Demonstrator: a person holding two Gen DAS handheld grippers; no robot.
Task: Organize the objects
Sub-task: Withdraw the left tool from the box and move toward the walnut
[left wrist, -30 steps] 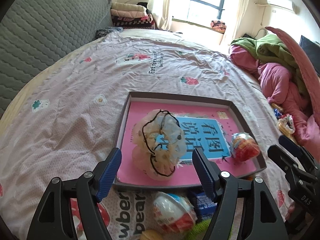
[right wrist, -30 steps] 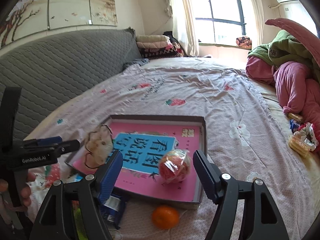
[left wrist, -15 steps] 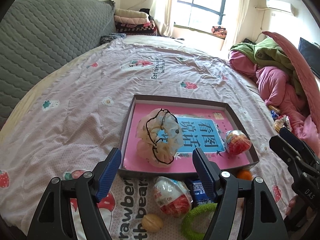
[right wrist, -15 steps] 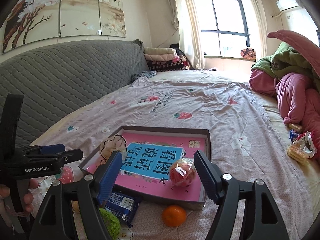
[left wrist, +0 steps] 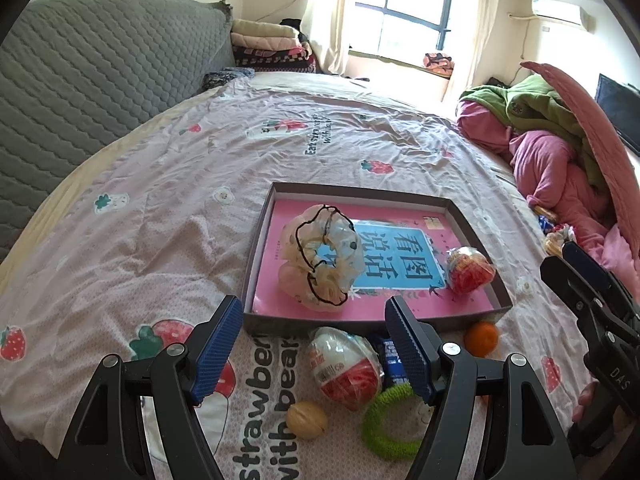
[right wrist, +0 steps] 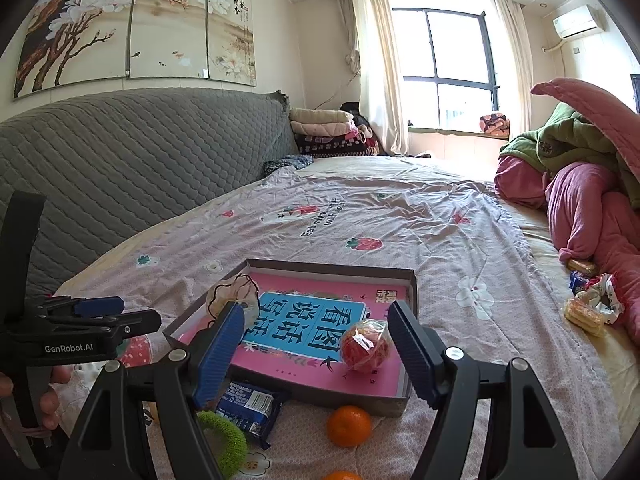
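A shallow grey box [left wrist: 262, 236] [right wrist: 412, 288] with a pink book inside lies on the bed. In it are a cream scrunchie [left wrist: 320, 256] [right wrist: 228, 296] and a red wrapped snack ball [left wrist: 468, 270] [right wrist: 366, 346]. In front of the box lie a red-white wrapped egg [left wrist: 346, 364], a walnut [left wrist: 306, 420], a green ring [left wrist: 386, 424] [right wrist: 224, 440], a blue packet [left wrist: 394, 360] [right wrist: 250, 402] and an orange [left wrist: 480, 338] [right wrist: 348, 426]. My left gripper [left wrist: 314, 352] is open and empty above the egg. My right gripper [right wrist: 316, 354] is open and empty, back from the box.
Pink and green bedding [left wrist: 560, 140] is heaped at the right. Snack packs and a scrunchie [right wrist: 592, 308] lie beside it. A grey quilted headboard [right wrist: 140, 160] runs along the left. Folded blankets [right wrist: 324, 132] sit by the window.
Both grippers have pulled back and risen from the box, so the egg, walnut, green ring and orange in front of it have come into view. Both stay open.
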